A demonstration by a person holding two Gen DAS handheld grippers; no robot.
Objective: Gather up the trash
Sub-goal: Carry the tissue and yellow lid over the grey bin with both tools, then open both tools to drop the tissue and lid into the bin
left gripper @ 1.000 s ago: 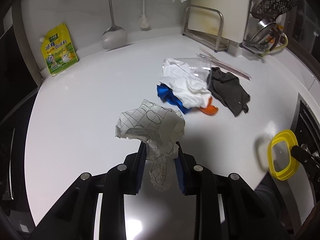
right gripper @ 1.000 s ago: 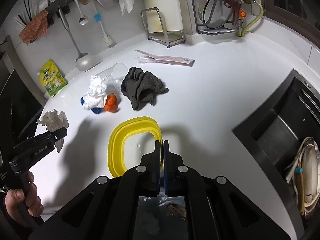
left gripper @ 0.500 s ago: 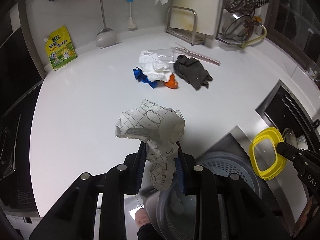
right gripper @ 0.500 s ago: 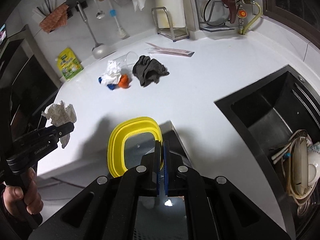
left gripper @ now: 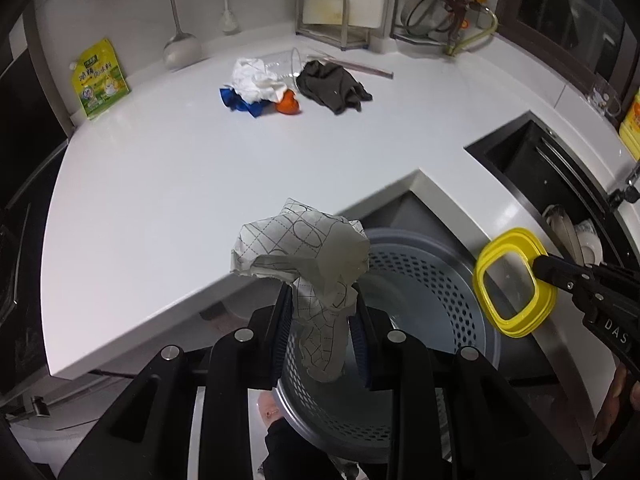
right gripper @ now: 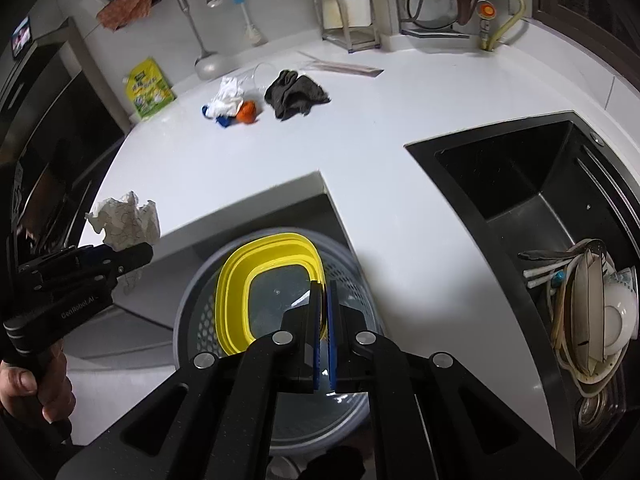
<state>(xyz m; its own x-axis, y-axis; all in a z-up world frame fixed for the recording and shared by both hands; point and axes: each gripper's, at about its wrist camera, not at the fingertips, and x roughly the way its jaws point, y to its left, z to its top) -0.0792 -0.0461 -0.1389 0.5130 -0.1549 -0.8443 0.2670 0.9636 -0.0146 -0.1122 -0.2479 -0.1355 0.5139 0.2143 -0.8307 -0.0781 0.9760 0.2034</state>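
Note:
My left gripper (left gripper: 320,300) is shut on a crumpled white paper with a line pattern (left gripper: 304,252) and holds it over the grey perforated bin (left gripper: 424,280) below the counter edge. My right gripper (right gripper: 323,284) is shut on the rim of a yellow lid (right gripper: 260,276), held above the same bin (right gripper: 200,320). The lid also shows in the left wrist view (left gripper: 512,280), and the paper in the right wrist view (right gripper: 126,220). On the counter lie a white wad (left gripper: 254,80), a blue piece (left gripper: 236,102) and an orange piece (left gripper: 288,104).
A dark cloth (left gripper: 332,84), a clear cup (left gripper: 286,64) and a flat packet (left gripper: 360,66) lie on the white counter (left gripper: 180,168). A yellow-green pouch (left gripper: 98,78) leans on the back wall. A black sink (right gripper: 532,208) with dishes is on the right.
Both grippers have drawn back from the counter and now hang over the bin, each still holding its item. The bin has come fully into view.

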